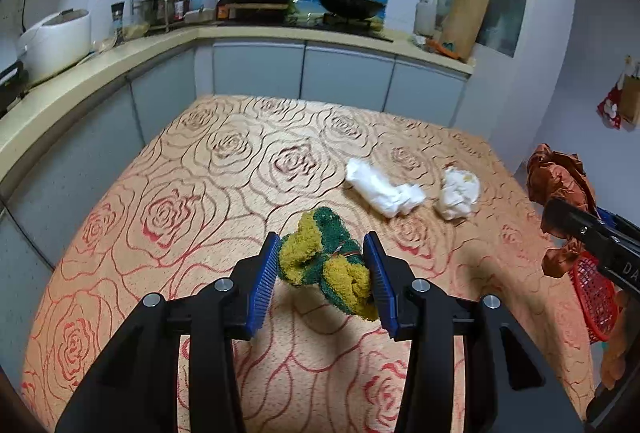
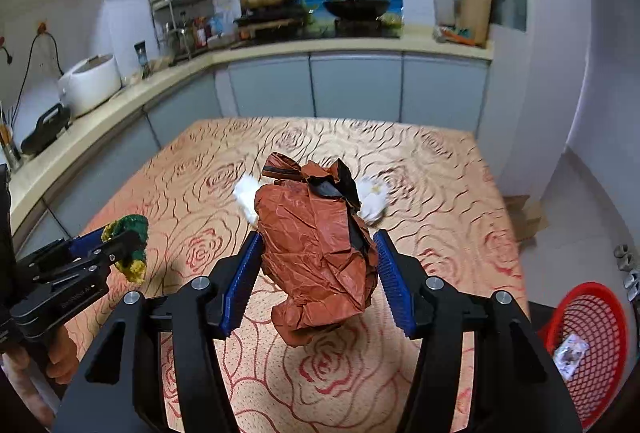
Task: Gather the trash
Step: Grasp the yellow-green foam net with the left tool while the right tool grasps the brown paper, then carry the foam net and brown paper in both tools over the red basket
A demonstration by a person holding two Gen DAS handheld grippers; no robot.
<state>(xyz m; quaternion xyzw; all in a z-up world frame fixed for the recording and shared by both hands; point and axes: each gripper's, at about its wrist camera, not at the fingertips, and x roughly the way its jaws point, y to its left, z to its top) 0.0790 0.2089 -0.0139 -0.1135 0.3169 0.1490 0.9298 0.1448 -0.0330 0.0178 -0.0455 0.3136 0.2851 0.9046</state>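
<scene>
My left gripper point(image 1: 325, 265) is shut on a yellow and green scrubber point(image 1: 322, 261), held above the rose-patterned table point(image 1: 168, 193). In the right wrist view the same scrubber point(image 2: 130, 245) hangs from the left gripper point(image 2: 120, 247) at far left. My right gripper point(image 2: 318, 265) is shut on a crumpled brown paper wad point(image 2: 316, 253), lifted off the table point(image 2: 440, 193). From the left wrist view, that brown wad point(image 1: 558, 181) shows at the right edge. Two white crumpled tissues point(image 1: 382, 193) point(image 1: 458, 193) lie on the table beyond the grippers.
A red mesh basket point(image 2: 588, 337) sits low beside the table's right side, with a small wrapper inside; it also shows as the red basket point(image 1: 594, 297). A kitchen counter point(image 1: 100, 65) with a rice cooker point(image 1: 56, 41) and cookware wraps the left and far sides.
</scene>
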